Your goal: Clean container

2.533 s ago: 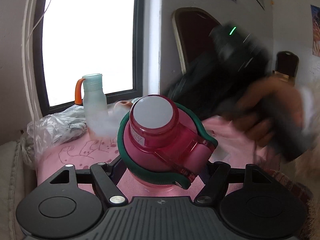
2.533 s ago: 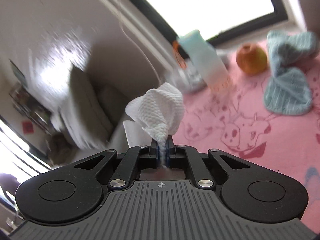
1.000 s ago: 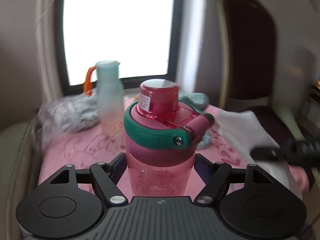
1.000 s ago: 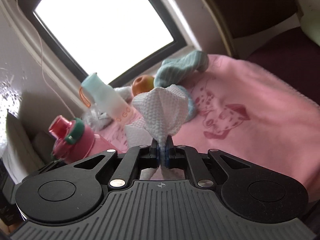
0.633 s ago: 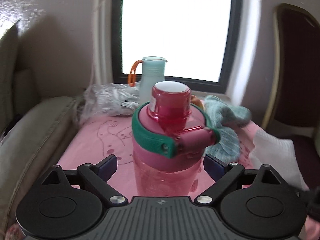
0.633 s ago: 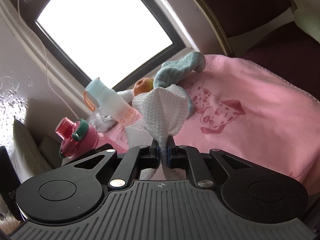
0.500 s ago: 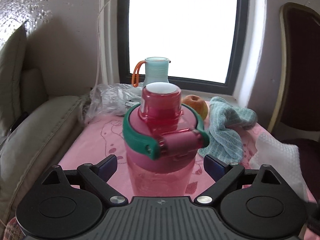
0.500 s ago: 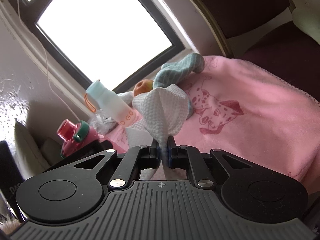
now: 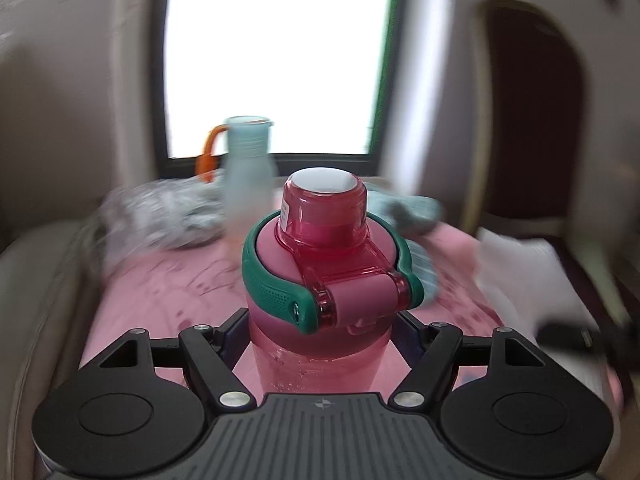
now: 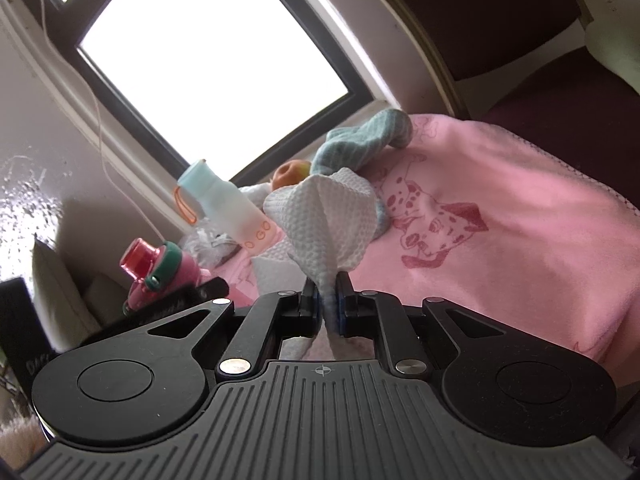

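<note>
A pink bottle with a red cap and a green carry loop stands upright on the pink blanket. My left gripper is closing around its body, and both pads lie against its sides. The bottle also shows at the lower left of the right wrist view. My right gripper is shut on a crumpled white paper towel, held above the blanket and apart from the bottle. The left wrist view shows that towel as a blur at the right.
A pale blue bottle with an orange strap stands by the window. Near it are an apple, a teal cloth and a crumpled plastic bag. A dark chair stands on the right and a beige cushion on the left.
The left jaws stood wide apart around the bottle half a second ago and now press on its sides. The left view has swung sideways. The right gripper still holds the towel, nearly still.
</note>
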`<control>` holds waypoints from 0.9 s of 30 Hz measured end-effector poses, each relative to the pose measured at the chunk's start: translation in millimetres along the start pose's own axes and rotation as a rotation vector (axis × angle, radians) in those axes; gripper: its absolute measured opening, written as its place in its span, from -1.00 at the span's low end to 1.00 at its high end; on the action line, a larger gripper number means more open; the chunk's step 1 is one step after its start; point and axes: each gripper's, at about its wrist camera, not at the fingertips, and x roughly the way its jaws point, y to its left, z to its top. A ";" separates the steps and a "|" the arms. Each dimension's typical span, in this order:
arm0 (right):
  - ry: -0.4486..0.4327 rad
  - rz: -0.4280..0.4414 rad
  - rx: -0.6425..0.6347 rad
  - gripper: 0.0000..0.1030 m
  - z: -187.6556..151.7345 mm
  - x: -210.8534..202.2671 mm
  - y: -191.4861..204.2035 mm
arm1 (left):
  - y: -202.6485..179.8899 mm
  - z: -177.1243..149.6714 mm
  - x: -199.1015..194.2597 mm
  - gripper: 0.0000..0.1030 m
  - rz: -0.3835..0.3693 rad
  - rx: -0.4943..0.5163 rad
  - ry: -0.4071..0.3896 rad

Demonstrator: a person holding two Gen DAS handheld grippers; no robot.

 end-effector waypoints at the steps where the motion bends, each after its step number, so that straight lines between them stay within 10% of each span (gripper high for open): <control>1: 0.001 0.003 -0.004 -0.73 -0.1 0.4 1.7 | 7.5 -4.0 -3.8 0.39 -0.050 0.025 -0.012; 7: 0.018 0.047 -0.041 -0.73 -1.9 8.3 16.6 | 39.6 -25.2 -22.8 0.39 -0.243 0.083 -0.077; 15: 0.109 0.004 -0.243 -0.73 -3.4 44.2 66.7 | 43.4 -49.6 -43.4 0.38 -0.268 0.142 -0.136; 22: 0.321 0.473 -0.153 -0.74 10.5 83.4 104.4 | 38.8 -57.5 -49.1 0.38 -0.255 0.204 -0.160; 27: 0.385 0.257 -0.213 -0.77 -4.3 138.7 105.1 | 46.2 -56.5 -45.6 0.39 -0.256 0.155 -0.154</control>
